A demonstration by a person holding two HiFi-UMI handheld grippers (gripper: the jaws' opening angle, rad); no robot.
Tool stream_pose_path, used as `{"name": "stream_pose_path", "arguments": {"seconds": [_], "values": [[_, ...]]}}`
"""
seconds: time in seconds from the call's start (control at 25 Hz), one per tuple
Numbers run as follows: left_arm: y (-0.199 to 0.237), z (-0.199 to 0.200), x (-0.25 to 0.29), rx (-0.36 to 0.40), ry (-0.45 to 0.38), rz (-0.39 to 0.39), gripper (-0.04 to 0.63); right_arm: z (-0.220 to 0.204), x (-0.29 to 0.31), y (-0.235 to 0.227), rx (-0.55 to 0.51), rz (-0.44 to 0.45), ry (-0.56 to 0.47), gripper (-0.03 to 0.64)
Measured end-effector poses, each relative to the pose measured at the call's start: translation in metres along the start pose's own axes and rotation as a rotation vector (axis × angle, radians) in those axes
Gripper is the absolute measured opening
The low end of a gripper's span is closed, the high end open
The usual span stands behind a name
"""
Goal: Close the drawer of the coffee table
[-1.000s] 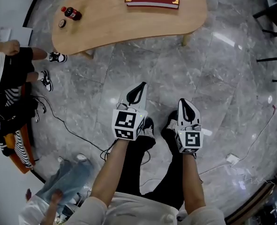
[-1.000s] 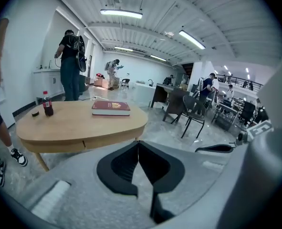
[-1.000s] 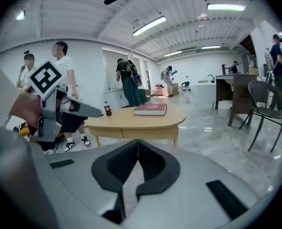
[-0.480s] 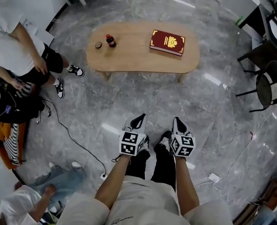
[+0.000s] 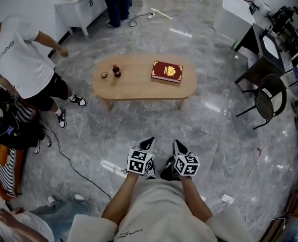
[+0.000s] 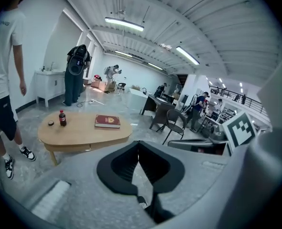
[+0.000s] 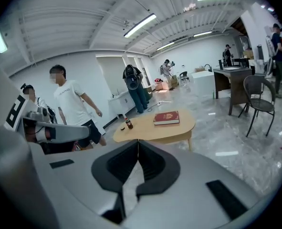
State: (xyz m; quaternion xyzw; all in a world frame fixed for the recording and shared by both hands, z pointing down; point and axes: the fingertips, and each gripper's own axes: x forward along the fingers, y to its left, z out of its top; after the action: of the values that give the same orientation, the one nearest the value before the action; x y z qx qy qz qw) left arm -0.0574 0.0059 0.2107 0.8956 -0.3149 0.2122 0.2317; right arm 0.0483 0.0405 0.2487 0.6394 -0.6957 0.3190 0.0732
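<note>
Two grippers: left gripper [image 5: 147, 144] and right gripper [image 5: 177, 146] are hanging side by side at the lower centre of the head view, just above the person's legs.
Jaws: both pairs are pressing together at the tips, clenched on nothing.
Desk: desk [image 5: 138, 87] is standing at upper centre, well apart from both grippers.
On top: book [image 5: 167, 70], bottle [image 5: 116, 71] and cap [image 5: 104, 75] are sitting there.
Drawer: nothing is sticking out past the desk's edge; the front is looking flush, though too small to be sure.
Progress: closing is seemingly either done or not begun; no gripper is touching the desk.
</note>
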Motion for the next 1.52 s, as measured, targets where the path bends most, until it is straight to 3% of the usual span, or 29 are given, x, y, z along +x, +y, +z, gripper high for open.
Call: {"name": "stream_pose_path", "arguments": {"seconds": [0.2,0.8,1.52], "values": [[-0.012,-0.014,-0.010,-0.003,0.018,-0.041,0.008,-0.002,-0.013,0.017,-0.022,0.028,-0.011,0.015],[-0.007,-0.019,-0.025,-0.032,-0.047,0.026,0.008,-0.020,-0.030,0.008,0.003,0.023,-0.021,0.015],[-0.024,-0.010,-0.012,-0.002,-0.043,0.005,0.008,-0.019,-0.039,-0.008,0.014,0.007,-0.035,0.015]]}}
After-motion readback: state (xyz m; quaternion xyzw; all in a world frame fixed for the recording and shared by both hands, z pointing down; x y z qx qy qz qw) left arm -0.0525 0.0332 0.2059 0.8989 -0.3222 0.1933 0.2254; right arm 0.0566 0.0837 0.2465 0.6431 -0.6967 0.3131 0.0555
